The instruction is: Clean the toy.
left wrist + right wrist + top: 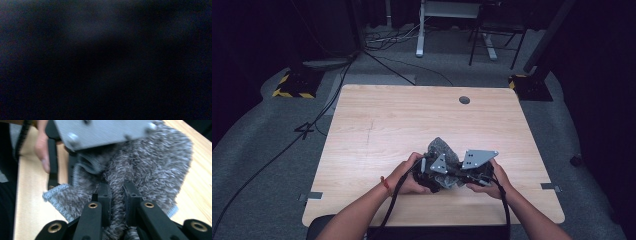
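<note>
Both hand-held grippers meet over the near middle of the desk (377, 125), with a fuzzy grey knit cloth (443, 149) bunched between them.

Right hand-held gripper (116, 191): jaws pressed together on a fold of the fuzzy grey knit cloth (152, 162), pile squeezed between the two black jaws. Cloth spreads away ahead of the jaws and off to both sides, with a ribbed hem (56, 197) lying on the desk (30, 185) beside them.

Left hand-held gripper (435, 172): its own view is dark and shows nothing readable, seemingly buried in cloth. Its jaws are closed down; judged from the high view, it is likely pinching the same cloth, but the pinch itself can't be seen. Its grey plate (100, 132) sits just beyond the right jaws, above the cloth.

Key relation: the two hand-held grippers sit almost touching, left beside right (464, 175), and the cloth heaps up on their far side, away from the person. No clear long axis while bunched. Likely next step is pulling the hands apart sideways to spread it.
</note>
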